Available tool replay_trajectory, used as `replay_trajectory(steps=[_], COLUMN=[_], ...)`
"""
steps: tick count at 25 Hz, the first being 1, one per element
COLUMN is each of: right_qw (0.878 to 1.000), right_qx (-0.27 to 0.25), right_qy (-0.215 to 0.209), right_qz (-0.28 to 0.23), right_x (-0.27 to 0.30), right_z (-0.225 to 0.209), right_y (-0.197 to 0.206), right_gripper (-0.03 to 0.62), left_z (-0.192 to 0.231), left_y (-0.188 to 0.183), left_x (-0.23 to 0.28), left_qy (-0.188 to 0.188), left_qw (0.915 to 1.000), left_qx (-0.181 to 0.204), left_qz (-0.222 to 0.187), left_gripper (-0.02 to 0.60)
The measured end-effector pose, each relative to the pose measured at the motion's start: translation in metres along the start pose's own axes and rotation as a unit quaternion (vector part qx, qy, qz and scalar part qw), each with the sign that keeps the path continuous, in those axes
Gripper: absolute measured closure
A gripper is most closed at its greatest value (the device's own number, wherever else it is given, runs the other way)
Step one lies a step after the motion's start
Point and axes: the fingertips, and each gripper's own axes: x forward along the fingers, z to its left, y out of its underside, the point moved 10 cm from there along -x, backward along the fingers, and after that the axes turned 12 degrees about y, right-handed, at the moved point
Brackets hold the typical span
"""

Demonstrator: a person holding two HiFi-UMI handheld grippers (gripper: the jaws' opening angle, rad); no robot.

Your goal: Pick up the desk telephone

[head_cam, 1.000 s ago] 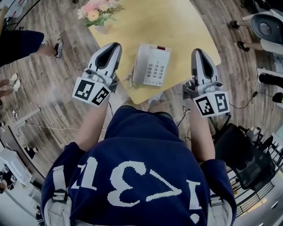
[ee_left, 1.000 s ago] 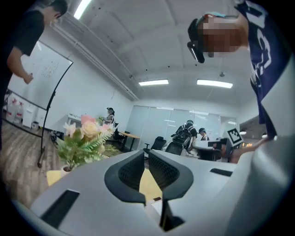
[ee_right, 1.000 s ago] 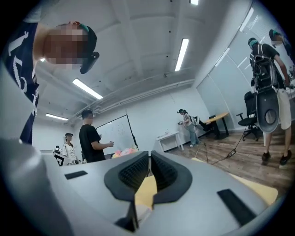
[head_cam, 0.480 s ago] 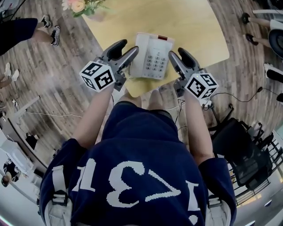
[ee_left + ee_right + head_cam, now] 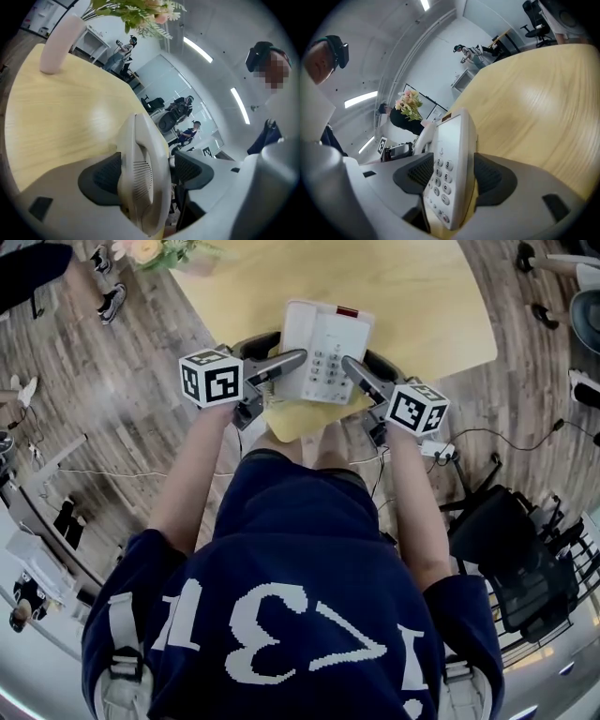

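With the desk telephone at the near edge of the surface, its two sides between the opening jaws of the left gripper and right gripper, both should close evenly, then lift it level.

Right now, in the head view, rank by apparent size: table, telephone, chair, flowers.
Largest to smallest:
1. table
2. chair
3. telephone
4. flowers, cut off by the frame's edge, so their rank is unsure.
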Motion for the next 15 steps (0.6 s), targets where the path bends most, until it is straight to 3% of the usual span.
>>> replay_trajectory(steps=[4,8,11,15], right_qw=[0.999,0.998,0.995,0.996], right_qx=[0.029,0.054,0.079,0.073], right_qy=[0.0,0.003,0.011,0.011], right_qz=[-0.018,-0.04,-0.057,-0.055], right_x=[0.005,0.0,-0.003,-0.002], right_z=[0.002,0.0,-0.004,-0.003], right_y=[0.005,0.004,0.005,0.006], right_gripper=[0.345,0.347,0.399,0.413], left_z=[0.006,0.009,0.013,0.008], left_y=[0.001,0.004,0.008,0.008], left_x=[0.005,0.003,0.0,-0.002], left_qy=[0.0,0.018,0.031,0.014], left_qw=[0.9998,0.999,0.9969,0.9984], left_qx=[-0.011,-0.041,-0.06,-0.031], left_qz=[0.018,-0.011,-0.041,-0.044], left_gripper=[0.24,0.236,0.236,0.238])
